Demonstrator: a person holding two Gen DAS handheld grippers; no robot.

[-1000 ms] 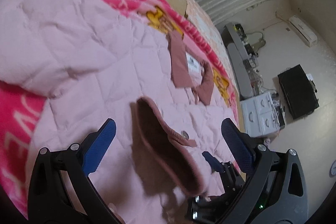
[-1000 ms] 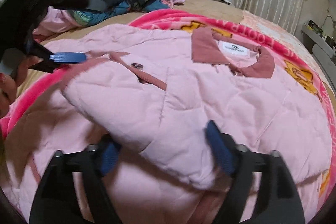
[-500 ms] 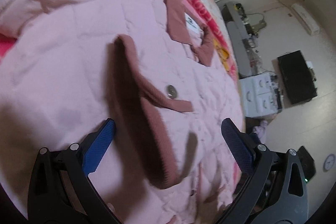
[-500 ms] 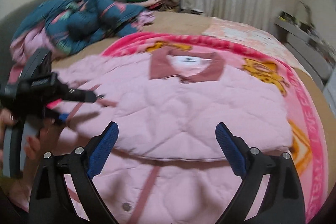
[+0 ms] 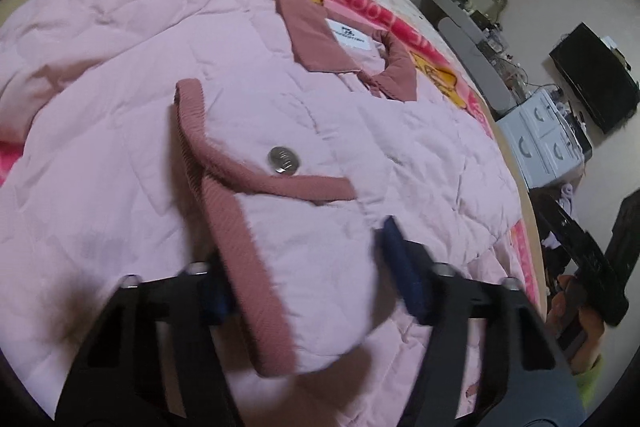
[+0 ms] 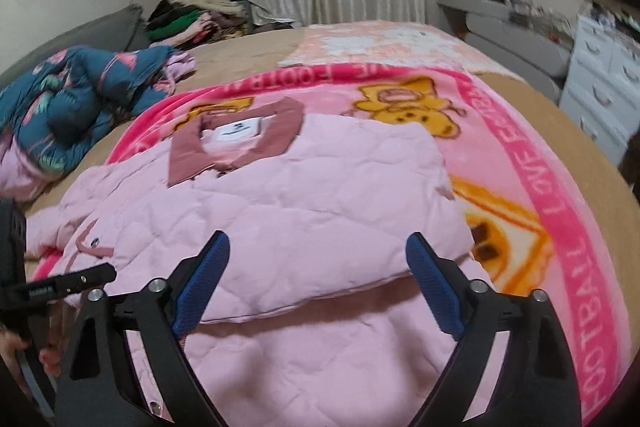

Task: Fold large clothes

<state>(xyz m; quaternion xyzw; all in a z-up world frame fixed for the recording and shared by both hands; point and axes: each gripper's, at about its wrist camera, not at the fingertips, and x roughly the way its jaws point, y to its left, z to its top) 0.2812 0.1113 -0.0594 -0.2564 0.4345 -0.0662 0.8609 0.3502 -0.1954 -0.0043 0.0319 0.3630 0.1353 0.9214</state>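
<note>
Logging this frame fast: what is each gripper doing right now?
Left gripper: closing around the pink jacket's cuff, grip not confirmable.
Right gripper: open, empty, above the jacket.

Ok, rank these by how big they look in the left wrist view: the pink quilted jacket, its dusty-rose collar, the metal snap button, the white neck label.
Largest to smallest:
1. pink quilted jacket
2. dusty-rose collar
3. white neck label
4. metal snap button

The snap lies nearer the camera, so the last two are close in apparent size.
</note>
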